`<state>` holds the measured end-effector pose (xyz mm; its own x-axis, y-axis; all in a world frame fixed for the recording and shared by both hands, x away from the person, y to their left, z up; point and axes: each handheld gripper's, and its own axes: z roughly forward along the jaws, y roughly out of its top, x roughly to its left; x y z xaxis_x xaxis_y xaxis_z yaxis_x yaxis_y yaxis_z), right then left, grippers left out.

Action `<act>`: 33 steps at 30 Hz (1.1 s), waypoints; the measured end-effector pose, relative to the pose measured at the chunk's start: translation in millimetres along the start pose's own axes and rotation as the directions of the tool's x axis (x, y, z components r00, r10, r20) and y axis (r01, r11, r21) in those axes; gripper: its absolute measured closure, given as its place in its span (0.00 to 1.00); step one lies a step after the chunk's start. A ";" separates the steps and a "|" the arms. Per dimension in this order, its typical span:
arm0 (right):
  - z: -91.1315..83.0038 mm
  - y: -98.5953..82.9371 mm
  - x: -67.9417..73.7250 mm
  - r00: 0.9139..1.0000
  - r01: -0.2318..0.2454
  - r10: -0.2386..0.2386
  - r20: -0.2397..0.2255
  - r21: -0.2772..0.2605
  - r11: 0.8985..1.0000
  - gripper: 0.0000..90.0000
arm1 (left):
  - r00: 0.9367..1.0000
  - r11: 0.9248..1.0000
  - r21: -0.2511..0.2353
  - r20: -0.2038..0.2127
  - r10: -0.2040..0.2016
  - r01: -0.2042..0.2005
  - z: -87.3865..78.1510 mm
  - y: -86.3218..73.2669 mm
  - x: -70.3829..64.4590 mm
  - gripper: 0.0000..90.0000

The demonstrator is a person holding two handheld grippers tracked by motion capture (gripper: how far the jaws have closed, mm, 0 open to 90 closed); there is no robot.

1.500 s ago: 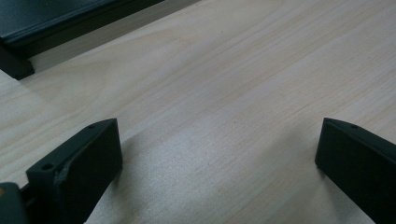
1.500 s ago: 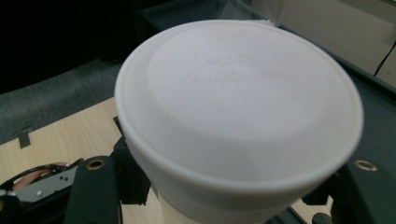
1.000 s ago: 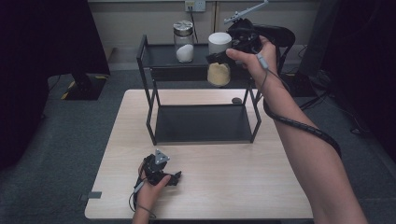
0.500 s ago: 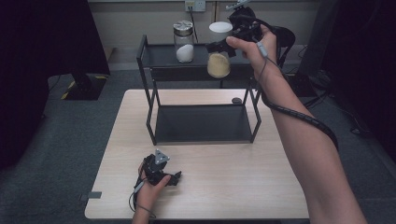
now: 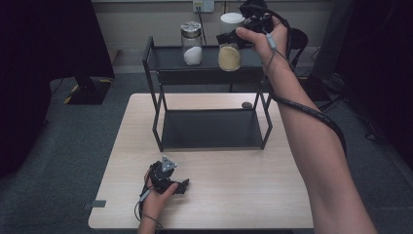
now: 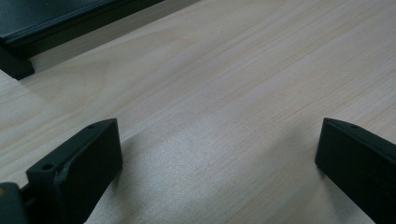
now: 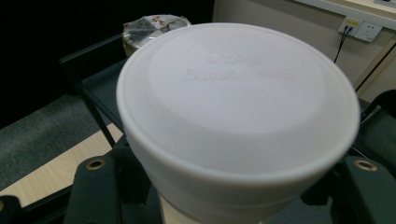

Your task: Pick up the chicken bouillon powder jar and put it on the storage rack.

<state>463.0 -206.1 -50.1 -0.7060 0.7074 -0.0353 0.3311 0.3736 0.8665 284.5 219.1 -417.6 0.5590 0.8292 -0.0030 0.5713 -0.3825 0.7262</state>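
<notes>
Black metal rack (image 5: 157, 68) with two shelves, standing at the far half of a pale wooden table (image 5: 234, 190). On its top shelf, two jars side by side, near but apart. At the left, a glass jar with white powder (image 5: 192, 44) and a patterned lid. At the right, a jar with tan powder (image 5: 229, 43) under a wide white lid, bottom resting on the shelf or very close to it; cannot tell which.

Right gripper (image 5: 233, 38) stretched far over the table, jaws clamped on the jar with tan powder from both sides, just under the lid. In the right gripper view, white lid (image 7: 236, 100) very near and large, one black jaw at each lower corner, pressed against the jar body. Behind it, the patterned lid of the other jar (image 7: 154, 25), and a wall socket (image 7: 359, 28) on the beige wall.

Left gripper (image 5: 182, 186) resting on the near part of the table, well apart from the rack, held by the left hand (image 5: 155, 197). Jaws wide apart with nothing between, bare wood grain only (image 6: 219, 116). Corner foot of the rack at the upper left of the left gripper view (image 6: 16, 65).
</notes>
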 end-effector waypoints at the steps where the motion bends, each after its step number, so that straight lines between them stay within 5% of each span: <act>1: 1.1 0.7 -0.4 1.000 -0.001 0.001 0.006 0.000 1.000 0.39 | 1.000 1.000 0.000 0.000 0.000 0.000 0.0 0.0 0.0 0.00; 20: 28.3 0.9 -19.9 0.998 -0.038 0.038 0.040 -0.002 0.999 0.39 | 1.000 1.000 0.002 0.001 0.000 0.000 -0.1 0.3 0.2 0.00; 33: 31.1 -6.6 -22.7 0.998 -0.048 0.049 0.028 -0.033 0.998 0.38 | 1.000 1.000 0.002 0.001 0.000 0.000 -0.1 0.3 0.2 0.00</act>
<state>496.3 -205.9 -70.5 -0.6708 0.7416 -0.0068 0.3436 0.3188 0.8833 284.7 219.2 -417.3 0.5595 0.8289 -0.0037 0.5722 -0.3830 0.7251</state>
